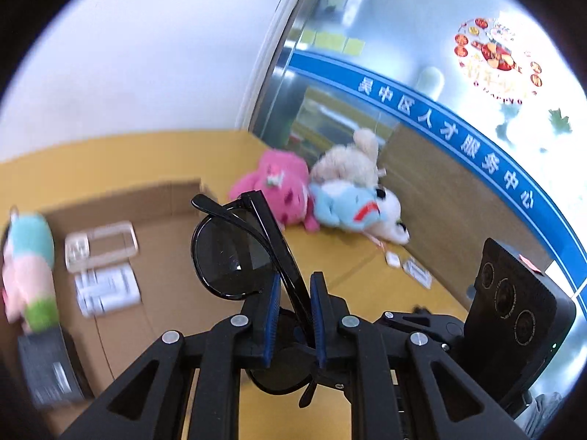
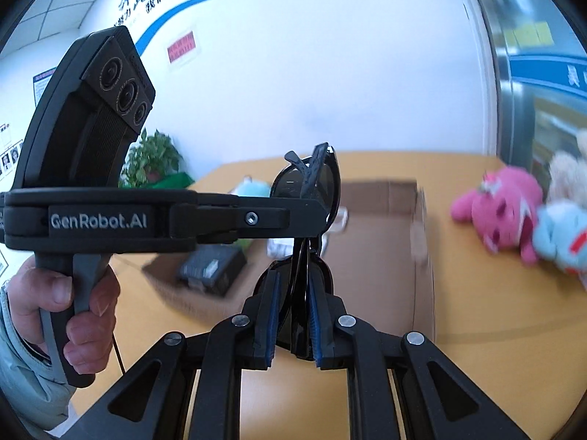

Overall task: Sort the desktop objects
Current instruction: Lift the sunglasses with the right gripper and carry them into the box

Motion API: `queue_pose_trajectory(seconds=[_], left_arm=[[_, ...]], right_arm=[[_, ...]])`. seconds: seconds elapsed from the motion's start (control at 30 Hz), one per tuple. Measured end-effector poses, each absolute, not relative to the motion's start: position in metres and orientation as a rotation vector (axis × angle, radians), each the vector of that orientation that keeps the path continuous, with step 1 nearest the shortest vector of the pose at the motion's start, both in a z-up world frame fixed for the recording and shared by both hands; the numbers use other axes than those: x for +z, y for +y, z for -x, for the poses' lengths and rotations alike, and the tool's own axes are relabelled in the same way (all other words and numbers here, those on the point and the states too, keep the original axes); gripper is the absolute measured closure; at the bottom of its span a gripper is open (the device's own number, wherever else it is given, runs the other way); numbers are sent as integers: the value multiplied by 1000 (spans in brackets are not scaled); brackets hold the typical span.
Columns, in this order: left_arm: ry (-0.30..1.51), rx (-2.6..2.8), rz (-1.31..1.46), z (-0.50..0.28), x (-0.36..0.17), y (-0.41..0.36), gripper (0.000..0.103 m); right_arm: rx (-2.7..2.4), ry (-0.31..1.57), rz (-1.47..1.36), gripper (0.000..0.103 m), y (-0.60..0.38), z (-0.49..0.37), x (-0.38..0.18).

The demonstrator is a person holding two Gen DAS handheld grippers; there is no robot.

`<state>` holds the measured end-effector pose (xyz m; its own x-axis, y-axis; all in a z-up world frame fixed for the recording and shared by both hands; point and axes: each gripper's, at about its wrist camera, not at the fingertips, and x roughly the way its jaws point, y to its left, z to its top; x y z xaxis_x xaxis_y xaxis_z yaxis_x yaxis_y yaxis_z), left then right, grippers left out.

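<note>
Folded black sunglasses [image 1: 234,253] stand nearly upright above a cardboard box [image 1: 161,293], long axis vertical, one lens at the top and the other low between the grippers. The box sits on a yellow table [image 2: 477,304] against a white wall [image 2: 330,73]; beyond the box lie a pink plush [image 1: 279,187] and a blue plush [image 1: 345,205]. The left gripper [image 1: 293,308] pinches the frame near its middle. The right gripper [image 2: 293,304] is clamped on the lower part of the sunglasses [image 2: 312,183], both sets of pads pressed close against them.
</note>
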<state>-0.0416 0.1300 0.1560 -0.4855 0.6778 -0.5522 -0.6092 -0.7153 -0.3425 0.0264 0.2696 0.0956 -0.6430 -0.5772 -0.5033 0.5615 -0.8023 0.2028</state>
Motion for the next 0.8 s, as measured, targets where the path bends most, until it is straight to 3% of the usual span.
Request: queue_pose_trajectory(seconds=[0.2,0.4,0.8], left_arm=[[-147,2201,863,103,179,128,89],[-221,2170,939,171,160,131,90],[-407,2042,1311,279,34,149,94]], right_arm=[[-2384,-71,-712,90,260,44,126],[-2381,-94,-786,90,250,116,124],[-2273,-181,-1207,90,241,238,12]])
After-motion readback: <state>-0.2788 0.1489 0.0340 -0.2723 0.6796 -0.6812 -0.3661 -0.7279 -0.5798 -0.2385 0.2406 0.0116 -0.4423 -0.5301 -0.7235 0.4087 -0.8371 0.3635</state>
